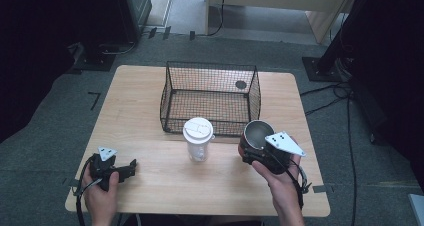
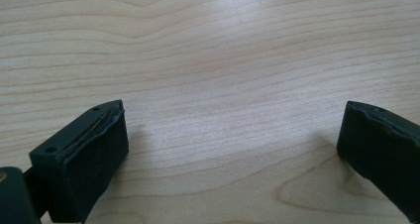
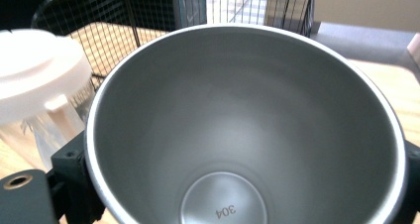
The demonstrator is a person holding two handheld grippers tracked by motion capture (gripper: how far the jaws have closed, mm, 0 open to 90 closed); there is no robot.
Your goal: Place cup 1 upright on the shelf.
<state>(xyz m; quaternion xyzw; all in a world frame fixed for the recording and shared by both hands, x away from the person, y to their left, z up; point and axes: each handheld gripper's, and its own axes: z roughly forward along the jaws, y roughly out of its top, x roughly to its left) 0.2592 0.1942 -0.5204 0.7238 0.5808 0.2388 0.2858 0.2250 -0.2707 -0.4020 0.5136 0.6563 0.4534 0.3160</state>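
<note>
Right tool (image 1: 260,153) clamped on bare steel cup (image 3: 237,135), "304" stamped inside; left tool (image 1: 131,167) spread wide over table (image 2: 223,60).

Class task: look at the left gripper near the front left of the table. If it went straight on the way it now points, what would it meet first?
Probably nothing soon. The left gripper points right along the front of the table; its own view shows bare wood between open fingers. The lidded plastic cup seems to stand farther back, though depth is uncertain.

Right gripper (image 1: 256,153) grips steel cup (image 1: 257,134) beside lidded jar (image 1: 198,139), wire basket (image 1: 210,98) behind.
</note>
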